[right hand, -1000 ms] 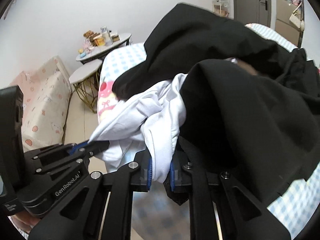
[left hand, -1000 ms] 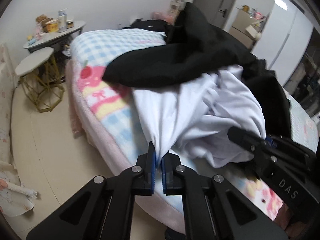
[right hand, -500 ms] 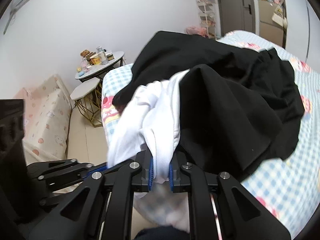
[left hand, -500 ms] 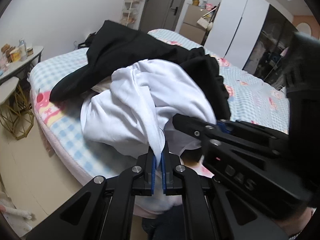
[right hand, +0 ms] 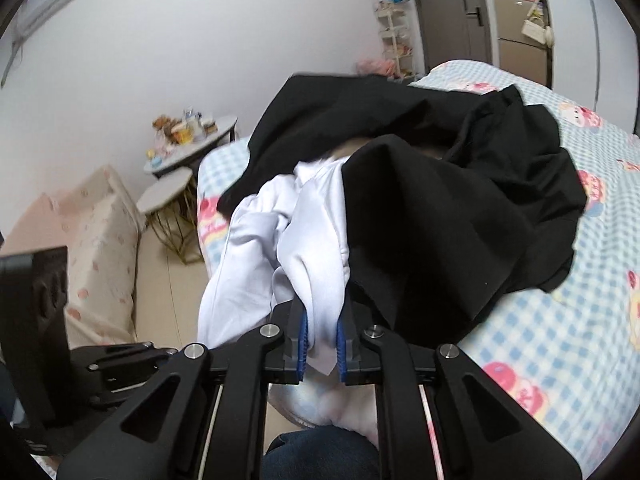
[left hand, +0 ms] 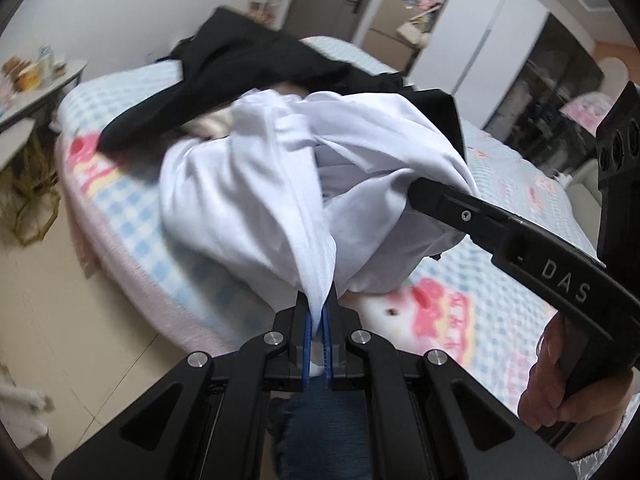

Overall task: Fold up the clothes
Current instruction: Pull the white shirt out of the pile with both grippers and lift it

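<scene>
- On the checked bed (left hand: 500, 240), far: black clothes (right hand: 460, 200) in a heap, unfolded.
- Near: white garment (left hand: 248, 200) bunched, clamped by left gripper (left hand: 316, 320) and right gripper (right hand: 320, 340); folding not visible.

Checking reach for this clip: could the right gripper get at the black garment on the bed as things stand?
Probably not yet: the right gripper is shut on the white garment. The black garment lies close, draped against it, unobstructed.

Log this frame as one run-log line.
left hand-held gripper: shut on white garment | right hand-held gripper: shut on white garment | black garment: draped over it, on bed
</scene>
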Demonstrator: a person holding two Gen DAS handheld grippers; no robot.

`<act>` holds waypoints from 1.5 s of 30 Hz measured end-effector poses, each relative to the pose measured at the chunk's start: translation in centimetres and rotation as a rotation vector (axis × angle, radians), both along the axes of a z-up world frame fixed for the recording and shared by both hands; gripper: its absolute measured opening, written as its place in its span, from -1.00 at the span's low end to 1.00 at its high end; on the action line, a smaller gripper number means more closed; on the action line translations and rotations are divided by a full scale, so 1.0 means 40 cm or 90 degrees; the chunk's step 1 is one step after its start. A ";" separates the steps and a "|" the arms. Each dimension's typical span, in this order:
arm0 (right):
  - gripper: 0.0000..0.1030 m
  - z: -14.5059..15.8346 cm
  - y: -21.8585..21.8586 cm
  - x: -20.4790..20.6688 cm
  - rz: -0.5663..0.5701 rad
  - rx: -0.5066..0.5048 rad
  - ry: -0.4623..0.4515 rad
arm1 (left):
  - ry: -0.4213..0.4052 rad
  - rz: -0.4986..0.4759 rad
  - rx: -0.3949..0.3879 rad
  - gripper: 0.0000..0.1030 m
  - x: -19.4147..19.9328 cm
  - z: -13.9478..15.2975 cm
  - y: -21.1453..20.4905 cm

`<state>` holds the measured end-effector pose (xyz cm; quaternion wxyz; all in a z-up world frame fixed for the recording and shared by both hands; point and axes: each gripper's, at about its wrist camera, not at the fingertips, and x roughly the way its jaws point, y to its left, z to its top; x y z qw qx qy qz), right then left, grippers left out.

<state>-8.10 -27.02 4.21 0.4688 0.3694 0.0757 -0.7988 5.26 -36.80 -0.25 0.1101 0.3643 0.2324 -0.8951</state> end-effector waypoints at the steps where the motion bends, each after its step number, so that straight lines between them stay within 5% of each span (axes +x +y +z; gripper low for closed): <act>1: -0.81 0.015 0.018 -0.003 0.001 0.004 -0.004 | 0.011 -0.011 -0.006 -0.91 -0.005 0.016 0.021; 10: -0.82 0.011 0.179 0.040 -0.016 0.036 0.012 | 0.032 -0.069 0.008 -0.91 -0.045 0.046 0.150; 16: -0.83 0.077 0.348 0.024 -0.094 0.015 0.068 | 0.054 -0.194 0.008 -0.91 -0.123 0.099 0.318; 26: -0.83 0.108 0.913 -0.020 -0.406 0.039 0.082 | 0.080 -0.466 0.044 -0.91 -0.310 0.198 0.788; 29: -0.83 0.166 1.066 -0.013 -0.488 0.022 0.107 | 0.129 -0.493 0.062 -0.91 -0.336 0.291 0.857; 33: -0.83 0.216 1.204 -0.012 -0.560 0.000 0.132 | 0.179 -0.447 0.058 -0.91 -0.362 0.371 0.854; 37: -0.83 0.157 1.290 -0.025 -0.595 -0.013 0.089 | 0.141 -0.363 0.049 -0.91 -0.372 0.297 0.774; 42: -0.75 0.006 1.296 -0.032 -0.595 0.020 0.016 | -0.040 -0.265 -0.022 -0.91 -0.344 0.047 0.673; 45: -0.60 -0.026 1.291 -0.017 -0.594 0.023 0.002 | -0.155 -0.261 -0.004 -0.90 -0.338 -0.087 0.633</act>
